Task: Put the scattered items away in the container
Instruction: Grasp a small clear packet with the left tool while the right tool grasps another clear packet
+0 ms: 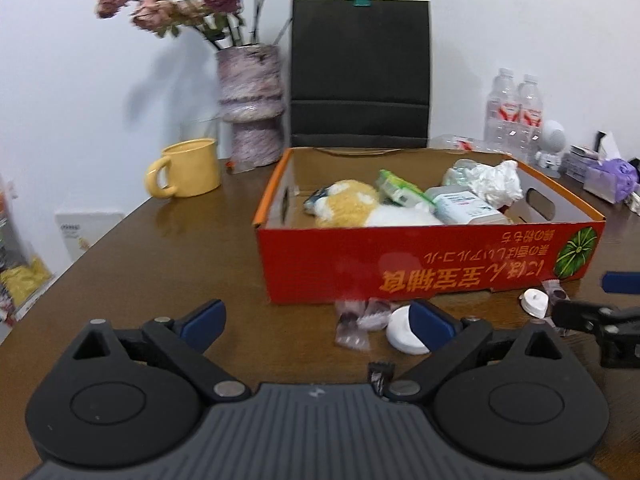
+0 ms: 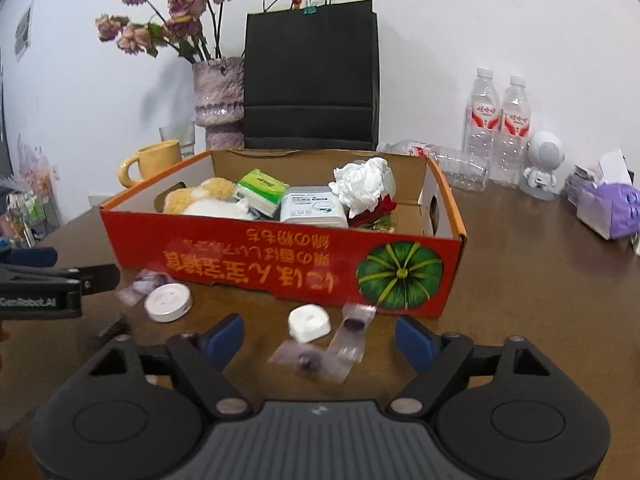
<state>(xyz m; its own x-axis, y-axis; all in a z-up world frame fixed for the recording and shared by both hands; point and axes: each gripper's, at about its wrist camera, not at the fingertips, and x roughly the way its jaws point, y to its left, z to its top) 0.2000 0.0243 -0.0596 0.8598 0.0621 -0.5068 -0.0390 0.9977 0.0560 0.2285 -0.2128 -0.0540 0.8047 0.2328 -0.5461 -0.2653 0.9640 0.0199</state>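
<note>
A red cardboard box stands on the brown table and holds a plush toy, a green tissue pack, a wipes pack and crumpled white paper. Several loose items lie in front of it. My left gripper is open; clear candy packets lie between its fingers, and a white round disc sits against the right one. My right gripper is open around a small white cap and two clear packets, with the pads off them. The disc lies further left.
Behind the box stand a black paper bag, a vase of dried roses and a yellow mug. Water bottles, a white figurine and a purple tissue pack are at the right. The table edge runs along the left.
</note>
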